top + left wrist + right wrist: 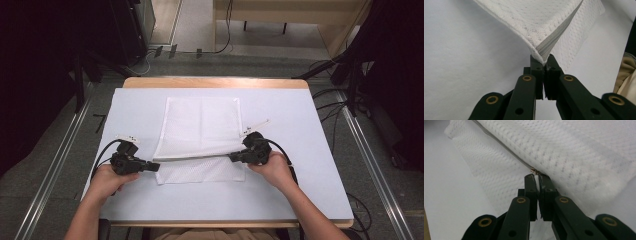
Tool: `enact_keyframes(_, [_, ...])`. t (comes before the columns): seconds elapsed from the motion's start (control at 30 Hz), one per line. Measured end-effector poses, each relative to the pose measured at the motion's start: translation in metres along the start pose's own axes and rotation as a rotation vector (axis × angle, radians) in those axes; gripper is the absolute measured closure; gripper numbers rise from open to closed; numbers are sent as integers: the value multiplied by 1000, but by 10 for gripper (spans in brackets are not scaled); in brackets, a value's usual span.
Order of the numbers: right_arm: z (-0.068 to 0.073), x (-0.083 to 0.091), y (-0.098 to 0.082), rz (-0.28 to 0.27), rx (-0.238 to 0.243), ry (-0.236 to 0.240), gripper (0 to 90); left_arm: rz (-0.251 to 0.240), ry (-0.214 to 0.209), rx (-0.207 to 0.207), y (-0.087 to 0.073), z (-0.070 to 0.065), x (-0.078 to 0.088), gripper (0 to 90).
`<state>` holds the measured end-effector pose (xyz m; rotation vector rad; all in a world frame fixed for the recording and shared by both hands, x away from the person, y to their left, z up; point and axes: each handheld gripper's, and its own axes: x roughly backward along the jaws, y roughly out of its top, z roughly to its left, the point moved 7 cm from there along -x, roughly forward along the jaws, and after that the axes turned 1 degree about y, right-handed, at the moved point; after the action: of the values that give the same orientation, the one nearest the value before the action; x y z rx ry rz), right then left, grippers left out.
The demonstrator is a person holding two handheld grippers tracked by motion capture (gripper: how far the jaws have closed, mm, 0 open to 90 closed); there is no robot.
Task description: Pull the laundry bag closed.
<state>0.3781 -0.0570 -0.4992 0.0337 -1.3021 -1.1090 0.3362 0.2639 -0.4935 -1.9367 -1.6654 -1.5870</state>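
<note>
Both grippers pinch the white mesh laundry bag [200,130]: left gripper [541,63] clamps the zipper-end corner, right gripper [537,177] grips the zipper pull (looks like zipping's barely started).

White mesh zipper bag [200,135] flat on table, near edge lifted

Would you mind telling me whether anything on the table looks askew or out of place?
Nothing looks damaged or spilled. The mesh bag is folded with its near edge lifted, pinched at each end by the left gripper and right gripper.
</note>
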Motion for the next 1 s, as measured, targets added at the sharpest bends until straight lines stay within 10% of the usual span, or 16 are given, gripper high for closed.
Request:
enact_keyframes(0.73, [-6, 12, -11, 4, 3, -24, 859, -29, -2, 9, 4, -3, 1, 731])
enact_keyframes(1.0, [-5, 18, -3, -78, 26, -42, 643, -66, 45, -19, 10, -5, 4, 565])
